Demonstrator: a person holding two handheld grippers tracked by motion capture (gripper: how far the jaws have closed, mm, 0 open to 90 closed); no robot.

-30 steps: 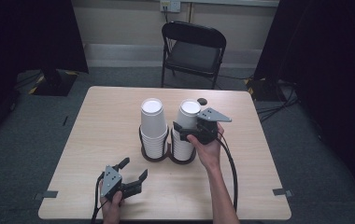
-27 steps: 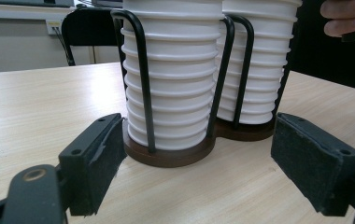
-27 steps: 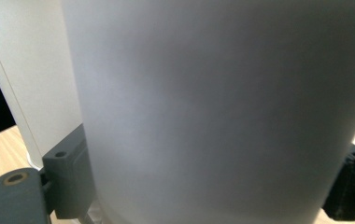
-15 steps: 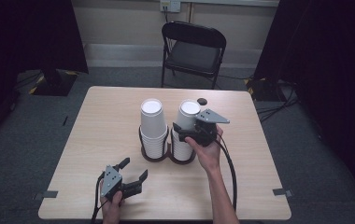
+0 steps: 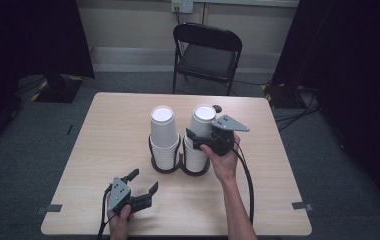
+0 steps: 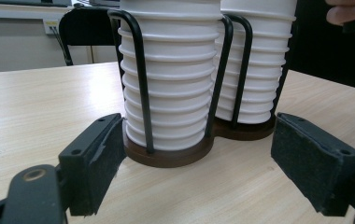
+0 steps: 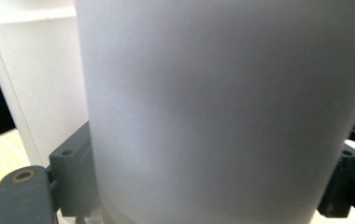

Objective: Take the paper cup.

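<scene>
Near the middle of the worktop [image 5: 108, 130], the right tongs [image 5: 194, 141] pinch the top cup of the right stack [image 5: 198, 132] in the wire holder [image 5: 167, 167], apparently to lift it free, while the left tongs [image 5: 143, 182] wait spread near the front edge.

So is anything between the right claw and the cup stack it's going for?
Nothing visible. The right claw already has its jaws on either side of the right cup stack, with no object between. The left cup stack stands beside it in the same holder.
</scene>
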